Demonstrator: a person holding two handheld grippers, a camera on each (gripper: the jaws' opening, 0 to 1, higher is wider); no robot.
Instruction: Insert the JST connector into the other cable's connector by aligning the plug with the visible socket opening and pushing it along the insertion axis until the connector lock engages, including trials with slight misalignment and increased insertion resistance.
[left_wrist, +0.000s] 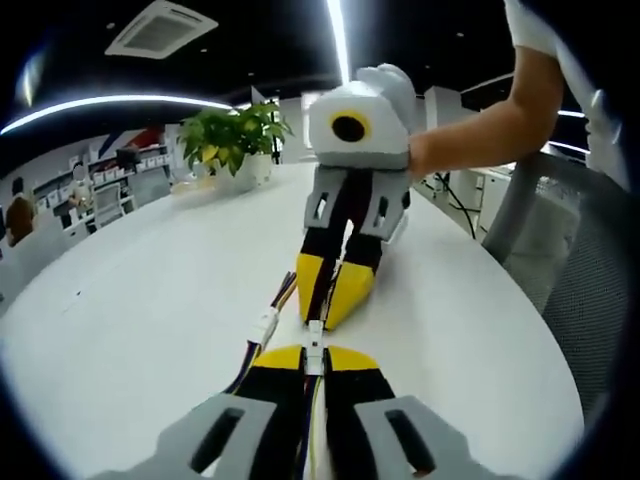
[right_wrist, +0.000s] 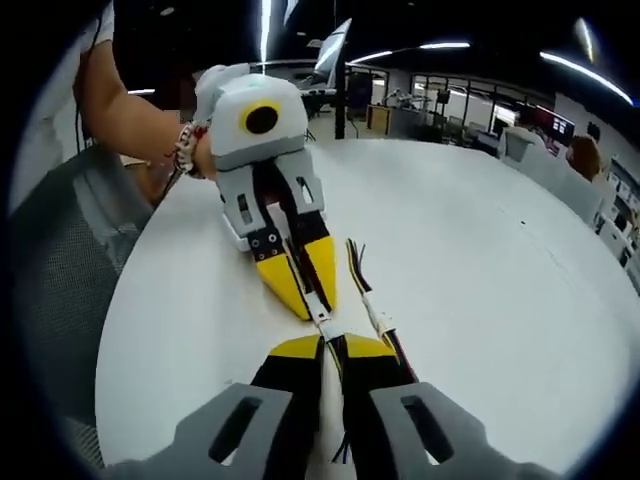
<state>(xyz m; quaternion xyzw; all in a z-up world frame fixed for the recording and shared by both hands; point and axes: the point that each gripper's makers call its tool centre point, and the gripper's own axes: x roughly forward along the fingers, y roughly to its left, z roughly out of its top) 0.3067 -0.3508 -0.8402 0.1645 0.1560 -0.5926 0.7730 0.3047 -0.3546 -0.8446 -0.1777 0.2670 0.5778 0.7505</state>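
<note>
**A:** Where are the connectors?

**B:** On a round white bench (left_wrist: 150, 270), tip to tip between the two hand-held grippers. The left hand-held gripper (left_wrist: 314, 352) is pinched narrow on a small white plug (left_wrist: 315, 345). The right hand-held gripper (right_wrist: 323, 340), facing it, is pinched on the other white connector (right_wrist: 322, 322). The two white pieces touch, or nearly so; whether the lock has caught I cannot tell.

**A:** How will they handle?

**B:** Light, small and hard plastic, I judge, with thin floppy wires (left_wrist: 283, 292) behind, so each is best held on the body, near its mouth, not by the wires. The plastic is probably slick and easy to tilt under a hard push.

**A:** Anything nearby?

**B:** Just beside the plug lies a second white connector (left_wrist: 267, 324) with coloured wires, loose on the bench. It is near enough to brush. Far behind the plug stands a potted plant (left_wrist: 232, 140), well apart. A person's arm (left_wrist: 480, 130) reaches in behind the right hand-held gripper.
</note>
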